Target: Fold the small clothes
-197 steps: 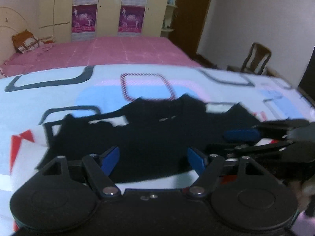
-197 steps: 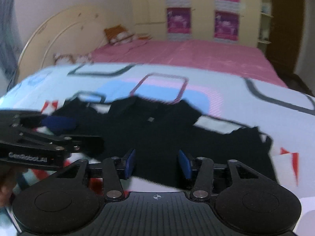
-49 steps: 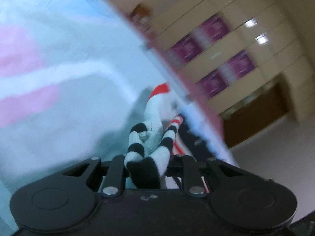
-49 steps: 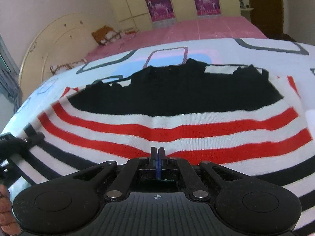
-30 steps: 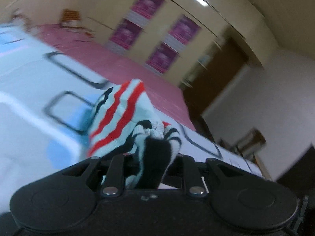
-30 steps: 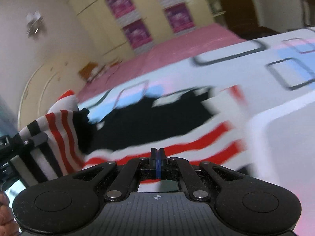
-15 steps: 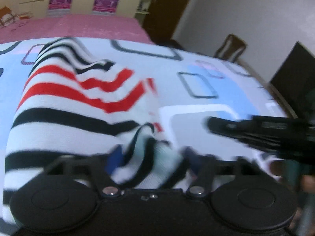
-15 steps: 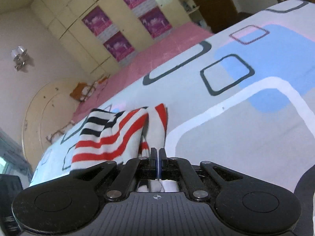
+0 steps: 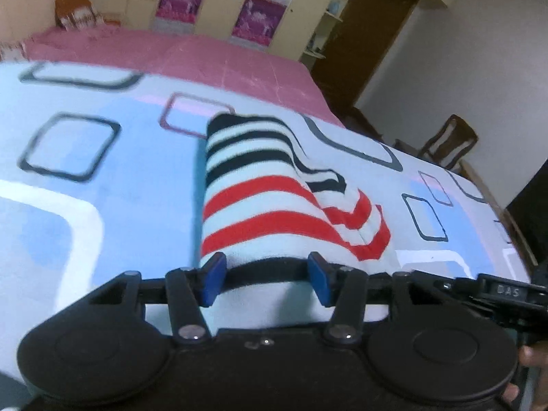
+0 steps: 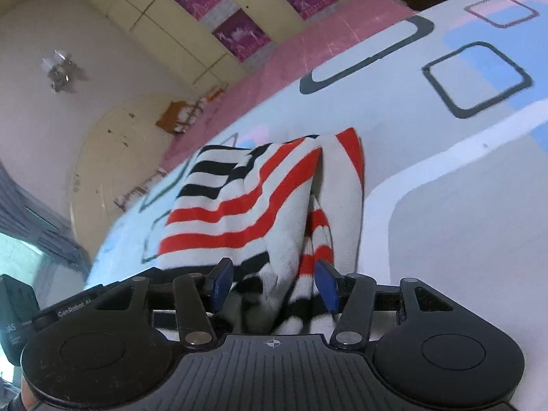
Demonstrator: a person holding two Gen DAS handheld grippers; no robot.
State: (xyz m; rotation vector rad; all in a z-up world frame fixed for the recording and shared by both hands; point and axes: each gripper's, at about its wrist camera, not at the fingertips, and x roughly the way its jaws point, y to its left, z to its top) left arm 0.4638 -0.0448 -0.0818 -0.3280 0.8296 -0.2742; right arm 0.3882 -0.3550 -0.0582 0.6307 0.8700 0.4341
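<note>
A small sweater with white, red and black stripes [image 9: 270, 202] lies folded over on the patterned bedspread [image 9: 85, 178]. My left gripper [image 9: 265, 279] is open, its blue pads either side of the sweater's near edge. In the right wrist view the same sweater [image 10: 260, 202] lies folded with a loose layer at its right side. My right gripper [image 10: 274, 282] is open around the bunched near edge. The right gripper's body also shows at the lower right of the left wrist view [image 9: 500, 294].
The bedspread [image 10: 445, 178] is pale blue and white with dark square outlines. A pink bed surface [image 9: 171, 51] lies beyond it. A wooden chair [image 9: 448, 144] and a dark doorway [image 9: 370, 34] stand at the right. A cupboard with purple posters [image 9: 260, 10] lines the back wall.
Both grippers have opened and let go of the striped sweater, which now lies folded on the bedspread. Earlier they held it shut and carried it over.
</note>
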